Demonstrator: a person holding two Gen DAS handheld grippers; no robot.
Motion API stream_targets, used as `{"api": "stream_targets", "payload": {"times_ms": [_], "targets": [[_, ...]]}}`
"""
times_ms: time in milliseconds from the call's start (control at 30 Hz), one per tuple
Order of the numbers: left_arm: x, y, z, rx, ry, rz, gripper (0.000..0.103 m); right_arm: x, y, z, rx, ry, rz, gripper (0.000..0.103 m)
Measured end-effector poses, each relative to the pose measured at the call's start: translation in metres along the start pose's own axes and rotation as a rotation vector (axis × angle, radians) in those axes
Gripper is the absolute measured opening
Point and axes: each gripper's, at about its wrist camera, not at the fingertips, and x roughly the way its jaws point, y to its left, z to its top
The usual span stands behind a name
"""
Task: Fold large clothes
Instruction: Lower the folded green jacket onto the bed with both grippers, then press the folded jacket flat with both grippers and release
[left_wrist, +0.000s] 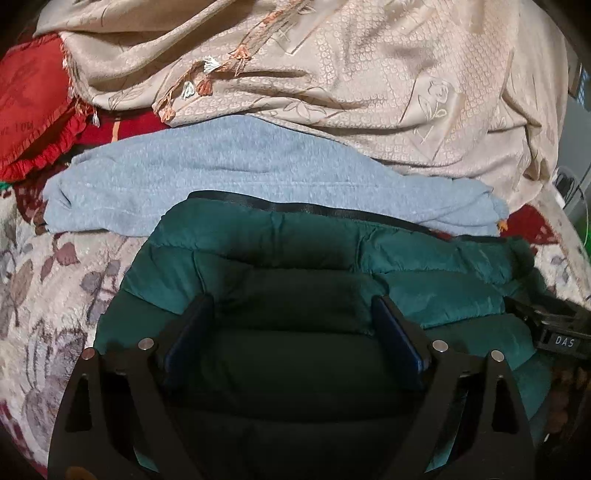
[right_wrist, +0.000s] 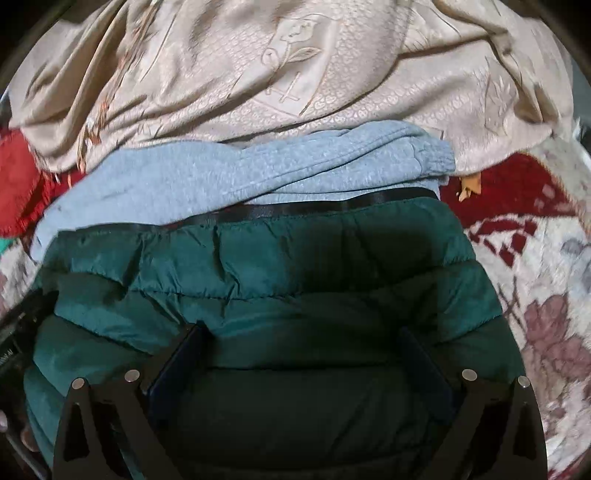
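Green puffer jacket (left_wrist: 295, 251) lies folded on the floral blanket (left_wrist: 48, 280), near side. Left gripper (left_wrist: 293, 310) and right gripper (right_wrist: 304, 339) hover over it, jaws spread wide, gripping nothing. Blue sweater (left_wrist: 221, 177) just beyond, beige cloth (left_wrist: 369, 74) farthest.

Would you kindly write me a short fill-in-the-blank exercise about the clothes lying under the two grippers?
1. The quilted jacket under both grippers is dark ____ in colour.
2. The edge of that jacket farthest from the cameras is trimmed with a ____ band.
3. The garment lying just beyond the jacket is light ____.
4. The jaws of the left gripper and the right gripper stand ____, gripping nothing.

Missing words: green; black; blue; open
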Motion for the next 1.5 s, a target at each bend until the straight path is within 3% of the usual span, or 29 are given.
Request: {"api": "stream_targets", "payload": {"times_ms": [167, 267, 400, 467, 600, 633, 733, 833, 967, 1000, 1067, 1167, 1333, 1500], "targets": [[-0.007, 0.001, 0.005, -0.012, 0.034, 0.002, 0.089, -0.040, 0.009, -0.005, -0.012, -0.126, -0.001, 0.102], [-0.037, 0.000, 0.000, -0.050, -0.027, -0.044, 0.089, -0.070, 0.019, -0.024, -0.016, -0.183, 0.029, 0.102], [-0.059, -0.010, -0.024, -0.043, -0.052, -0.043, 0.089, -0.075, 0.018, -0.057, 0.049, -0.152, 0.069, 0.103], [-0.054, -0.018, -0.041, -0.025, -0.023, 0.015, 0.090, -0.066, 0.018, -0.065, 0.057, -0.120, 0.067, 0.103], [-0.048, -0.035, -0.054, 0.054, -0.078, 0.119, 0.096, -0.052, 0.021, -0.068, -0.006, -0.098, 0.033, 0.103], [-0.046, -0.034, -0.052, 0.047, -0.071, 0.115, 0.101, -0.051, 0.019, -0.068, -0.004, -0.094, 0.038, 0.103], [-0.041, -0.021, -0.049, -0.013, -0.036, 0.054, 0.102, -0.055, 0.018, -0.069, -0.010, -0.107, 0.037, 0.103], [-0.047, -0.021, -0.052, -0.004, -0.026, 0.047, 0.102, -0.076, 0.024, -0.076, -0.036, -0.178, -0.011, 0.103], [-0.082, -0.029, -0.075, 0.000, -0.090, 0.035, 0.102, -0.112, 0.032, -0.104, -0.042, -0.302, 0.012, 0.103], [-0.092, -0.031, -0.088, -0.006, -0.110, 0.018, 0.102, -0.112, 0.034, -0.112, -0.038, -0.293, 0.018, 0.103], [-0.097, -0.035, -0.101, -0.006, -0.122, 0.032, 0.102, -0.091, 0.036, -0.124, -0.042, -0.180, 0.016, 0.103], [-0.091, -0.043, -0.115, 0.025, -0.133, 0.079, 0.103, -0.089, 0.036, -0.125, -0.070, -0.177, 0.013, 0.103], [-0.103, -0.036, -0.114, -0.033, -0.035, 0.049, 0.102, -0.141, 0.026, -0.144, 0.004, -0.256, 0.033, 0.103], [-0.141, -0.046, -0.151, 0.022, 0.048, 0.103, 0.102, -0.187, 0.029, -0.189, 0.015, -0.232, -0.029, 0.103]]}}
